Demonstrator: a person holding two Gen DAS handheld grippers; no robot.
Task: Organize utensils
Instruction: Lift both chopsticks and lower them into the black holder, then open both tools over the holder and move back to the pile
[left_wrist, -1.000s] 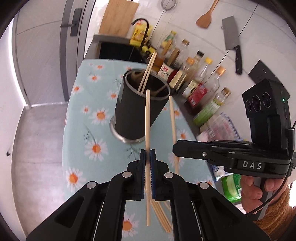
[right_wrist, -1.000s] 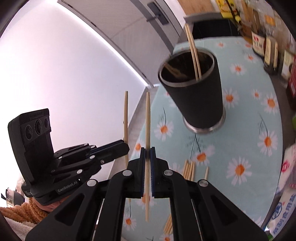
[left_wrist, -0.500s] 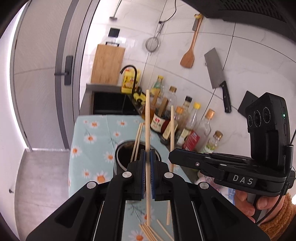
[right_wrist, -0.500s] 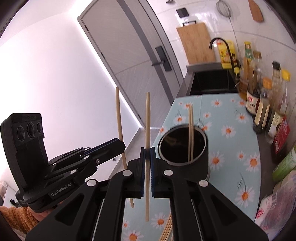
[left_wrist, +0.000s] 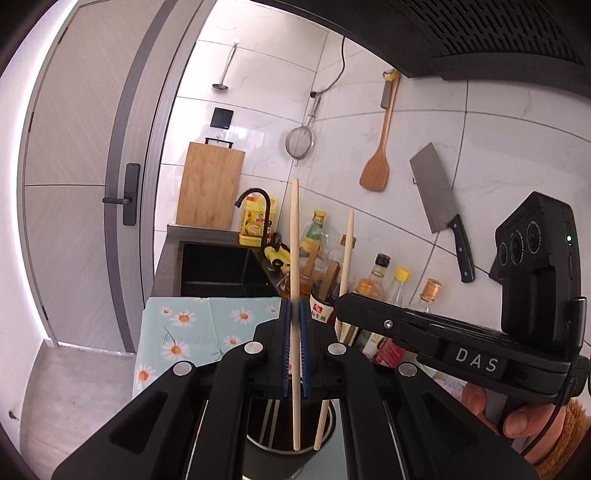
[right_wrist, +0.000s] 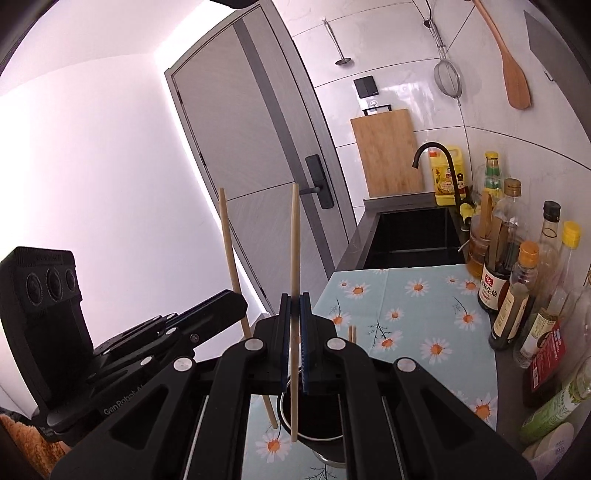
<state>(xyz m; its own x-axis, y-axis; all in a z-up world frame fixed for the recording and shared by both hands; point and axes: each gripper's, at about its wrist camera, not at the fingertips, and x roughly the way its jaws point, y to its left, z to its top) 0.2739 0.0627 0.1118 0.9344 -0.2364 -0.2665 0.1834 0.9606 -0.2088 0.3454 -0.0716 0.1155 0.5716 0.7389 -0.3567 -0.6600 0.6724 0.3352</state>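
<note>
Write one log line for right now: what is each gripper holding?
left gripper: shut on chopstick | right gripper: shut on chopstick | both upright above black holder cup | not yet dropped in

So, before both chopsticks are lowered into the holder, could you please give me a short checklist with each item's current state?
1. Left gripper shut on left chopstick: ok.
2. Right gripper shut on right chopstick: ok.
3. Both chopsticks roughly upright: ok.
4. Lower tips over the mouth of the black holder: left ok in the left wrist view; right sits near the rim, cannot tell.
5. Room inside the holder beside the chopsticks already there: cannot tell.
6. The two grippers clear of each other: ok.
</note>
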